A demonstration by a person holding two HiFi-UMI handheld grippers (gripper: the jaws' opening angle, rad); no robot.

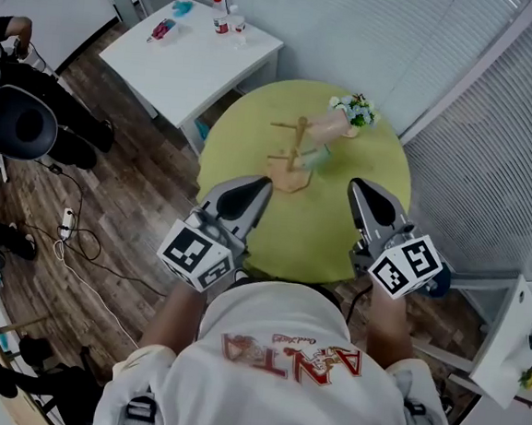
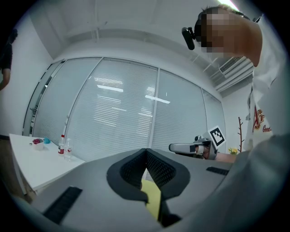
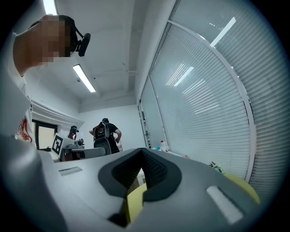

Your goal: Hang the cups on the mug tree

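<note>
A wooden mug tree stands near the middle of the round yellow-green table. Up against its arms on the right are a pale pink cup and a light green cup; whether they hang or only rest there I cannot tell. My left gripper hovers over the table's near left side, short of the tree, jaws shut and holding nothing. My right gripper is level with it on the near right, also shut and holding nothing. Neither touches a cup.
A small pot of flowers stands at the table's far edge behind the tree. A white side table with bottles is at the back left. A person on a chair sits at the far left. Blinds cover the glass walls.
</note>
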